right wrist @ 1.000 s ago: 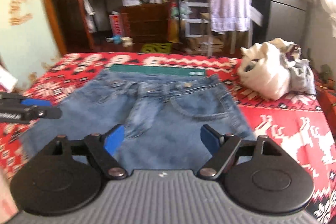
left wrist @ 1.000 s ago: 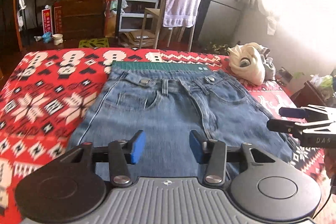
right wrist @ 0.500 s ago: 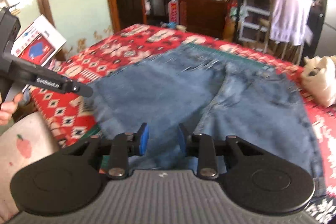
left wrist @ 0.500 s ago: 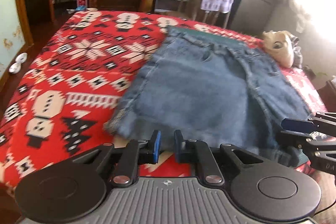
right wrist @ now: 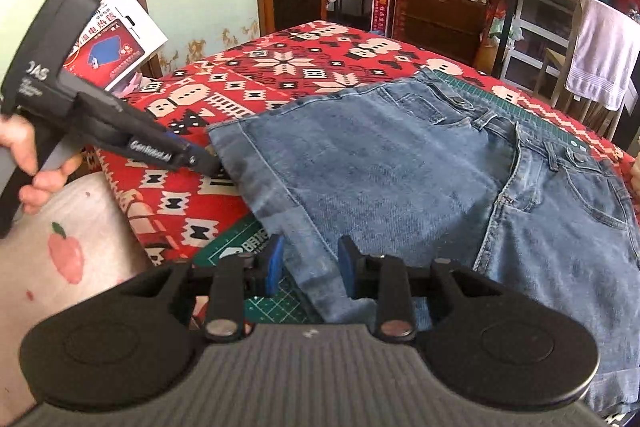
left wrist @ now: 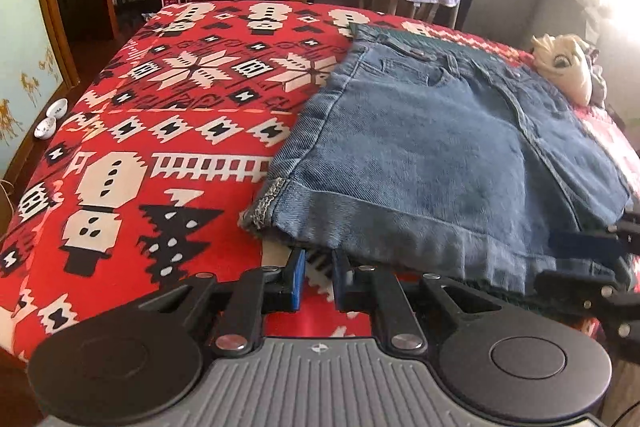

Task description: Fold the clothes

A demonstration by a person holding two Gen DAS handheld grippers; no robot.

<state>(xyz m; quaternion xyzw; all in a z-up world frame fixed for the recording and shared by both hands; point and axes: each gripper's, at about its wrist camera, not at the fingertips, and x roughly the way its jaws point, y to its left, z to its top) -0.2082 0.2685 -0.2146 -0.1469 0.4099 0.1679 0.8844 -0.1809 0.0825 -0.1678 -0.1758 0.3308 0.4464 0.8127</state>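
— How far along?

— Jeans (left wrist: 432, 163) lie at the bed's (left wrist: 192, 99) near edge, folded once, hem doubled back. More folds remain, I'd say.

— The tongs?

— Left gripper (left wrist: 316, 277) narrow, seemingly empty beside the corner. Right gripper (right wrist: 310, 267) has closed about the fold.

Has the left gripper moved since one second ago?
Yes. The left gripper, earlier over the middle of the jeans, now sits at their near left corner, jaws closed further, nothing clearly between them.
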